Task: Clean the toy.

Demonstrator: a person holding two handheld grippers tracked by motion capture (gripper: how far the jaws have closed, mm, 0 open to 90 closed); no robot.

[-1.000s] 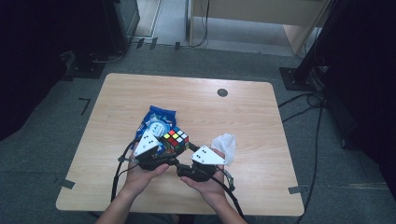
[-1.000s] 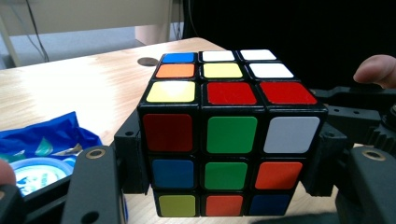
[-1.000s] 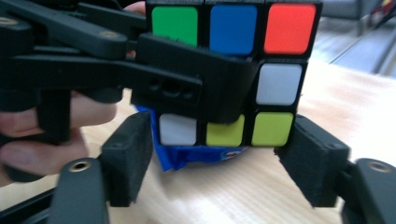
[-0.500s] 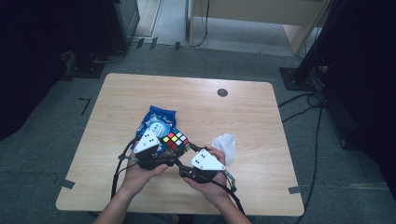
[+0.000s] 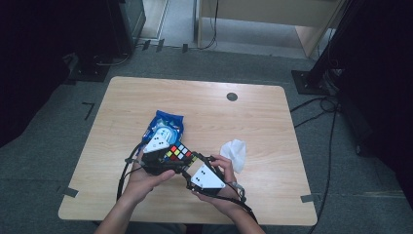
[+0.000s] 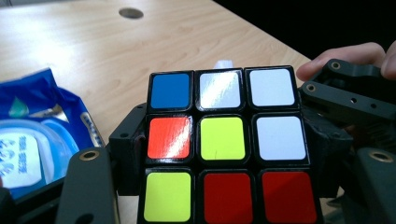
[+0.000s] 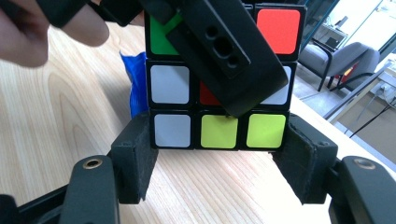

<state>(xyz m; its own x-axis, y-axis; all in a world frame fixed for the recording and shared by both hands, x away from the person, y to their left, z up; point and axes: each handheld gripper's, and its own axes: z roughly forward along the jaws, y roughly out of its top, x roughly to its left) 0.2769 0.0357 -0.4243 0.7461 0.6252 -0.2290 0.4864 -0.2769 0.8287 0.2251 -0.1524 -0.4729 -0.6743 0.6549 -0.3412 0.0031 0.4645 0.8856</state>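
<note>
- A Rubik's cube is held just above the worktop, near its front edge, between both grippers.
- The left gripper, at the cube's 8 o'clock in the high view, has its jaws clamped on the cube's sides.
- The right gripper, at the cube's 5 o'clock, has its jaws closed on the cube's bottom layer.
- A blue wet-wipe pack lies at the cube's 11 o'clock, just beside it.
- A crumpled white tissue lies at its 3 o'clock, apart.

A black jaw covers part of the puzzle cube's facing side.
</note>
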